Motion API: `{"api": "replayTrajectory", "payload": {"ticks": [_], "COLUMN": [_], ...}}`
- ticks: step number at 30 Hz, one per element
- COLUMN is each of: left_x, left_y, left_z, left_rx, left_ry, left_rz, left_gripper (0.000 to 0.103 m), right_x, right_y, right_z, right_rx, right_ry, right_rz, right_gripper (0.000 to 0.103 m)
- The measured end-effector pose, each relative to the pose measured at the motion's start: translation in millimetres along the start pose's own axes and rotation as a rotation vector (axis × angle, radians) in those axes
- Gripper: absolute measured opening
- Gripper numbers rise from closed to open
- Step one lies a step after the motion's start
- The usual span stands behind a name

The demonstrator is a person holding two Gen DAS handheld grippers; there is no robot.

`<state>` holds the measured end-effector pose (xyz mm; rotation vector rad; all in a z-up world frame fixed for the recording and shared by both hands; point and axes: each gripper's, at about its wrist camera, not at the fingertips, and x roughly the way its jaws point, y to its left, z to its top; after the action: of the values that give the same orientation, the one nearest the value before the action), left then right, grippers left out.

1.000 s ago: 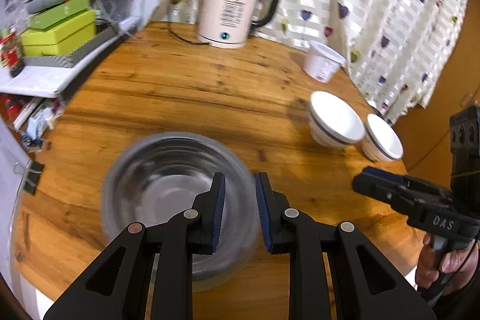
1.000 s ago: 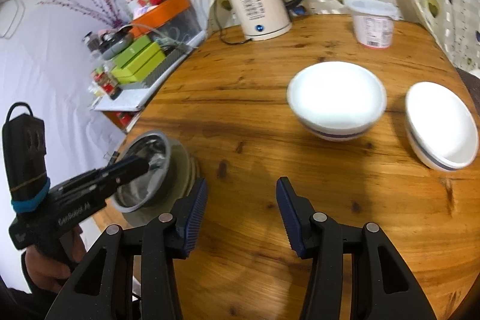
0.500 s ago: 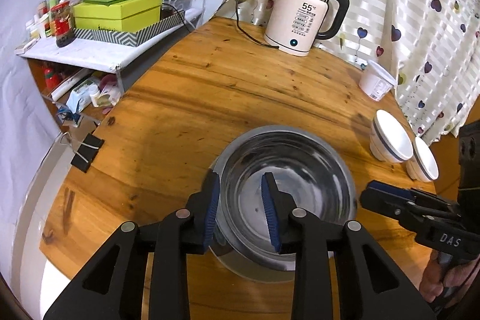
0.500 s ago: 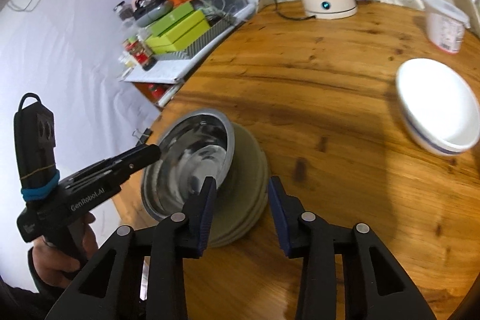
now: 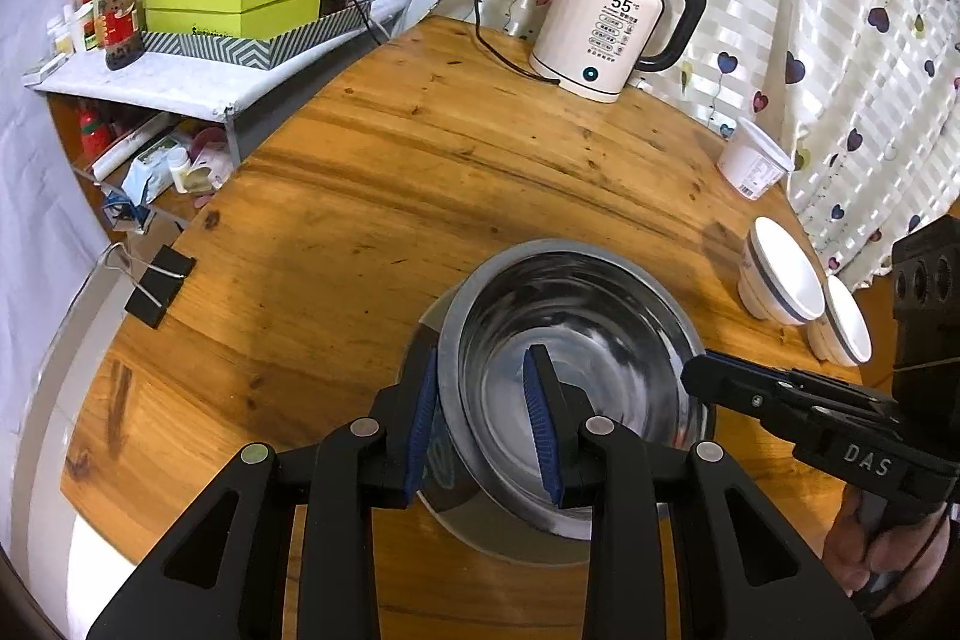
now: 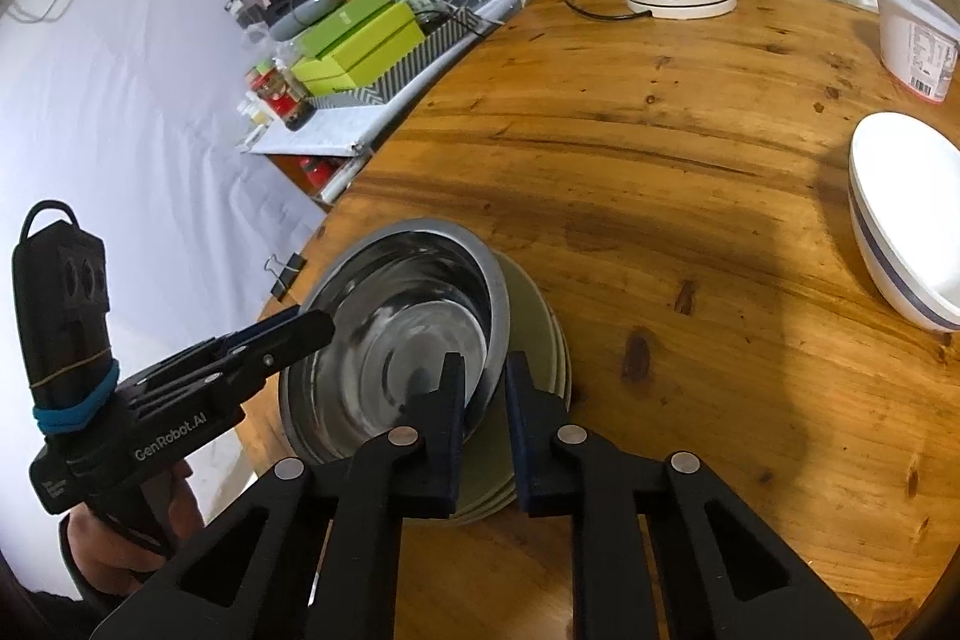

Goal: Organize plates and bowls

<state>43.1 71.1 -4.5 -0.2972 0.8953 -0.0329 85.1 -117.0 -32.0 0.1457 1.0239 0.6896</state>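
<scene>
Both sets of jaws straddle the rim of the steel bowl (image 5: 576, 376), one on each side of it. The right gripper (image 6: 485, 403) has just been closing, and its jaws are now clenched on the bowl's rim, one finger inside, one outside. The left gripper (image 5: 480, 424) is set over the opposite rim with a blue pad inside and one outside; its jaws stand a little apart, and I cannot tell whether the pads actually press the metal. A hand (image 6: 120, 538) grips the left tool's handle low at the table's edge.

The steel bowl sits on a small stack of greenish plates (image 6: 540, 334) near the close edge of the round wooden table (image 6: 690, 172). Off to the right, well apart from the stack, two white bowls with blue bands (image 5: 786, 280) stand just beside each other. Beyond them is a white plastic tub (image 5: 753, 160), and at the far edge of the table a cream electric kettle (image 5: 612, 22) stands before a heart-print curtain (image 5: 840, 10). To the left, a shelf (image 5: 180, 79) carries green boxes (image 5: 234, 1).
</scene>
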Motion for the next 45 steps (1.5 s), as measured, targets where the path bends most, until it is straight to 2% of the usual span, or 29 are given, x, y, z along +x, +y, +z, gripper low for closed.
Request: {"api": "replayTrajectory", "payload": {"ticks": [6, 13, 21, 27, 37, 41, 45], "left_x": [-5.6, -5.5, 12.8, 28.5, 48.9, 50.8, 51.1], "left_y": [-12.6, -47.8, -100.5, -124.5, -137.6, -139.1, -137.3], "left_z": [1.6, 2.6, -10.3, -21.0, -30.5, -30.8, -27.7], "left_rx": [0.026, 0.092, 0.196, 0.246, 0.266, 0.275, 0.278], "left_ry": [-0.016, -0.011, 0.06, 0.117, 0.191, 0.196, 0.193], "left_rz": [-0.002, -0.054, -0.143, -0.178, -0.207, -0.215, -0.205], "left_gripper": [0.03, 0.031, 0.031, 0.031, 0.031, 0.032, 0.032], "right_x": [-10.3, -44.6, -85.5, -97.1, -98.1, -96.6, -99.9], "right_y": [-4.4, -22.6, -62.9, -86.7, -107.1, -111.9, -115.0], "right_z": [-2.2, -10.7, -37.3, -55.6, -66.4, -66.7, -65.0], "right_rx": [0.01, 0.053, 0.168, 0.229, 0.277, 0.291, 0.299], "right_ry": [-0.019, -0.059, -0.082, -0.069, -0.043, -0.039, -0.049], "right_rz": [-0.007, -0.04, -0.118, -0.158, -0.177, -0.174, -0.176], "right_gripper": [0.013, 0.013, 0.013, 0.013, 0.015, 0.015, 0.02]}}
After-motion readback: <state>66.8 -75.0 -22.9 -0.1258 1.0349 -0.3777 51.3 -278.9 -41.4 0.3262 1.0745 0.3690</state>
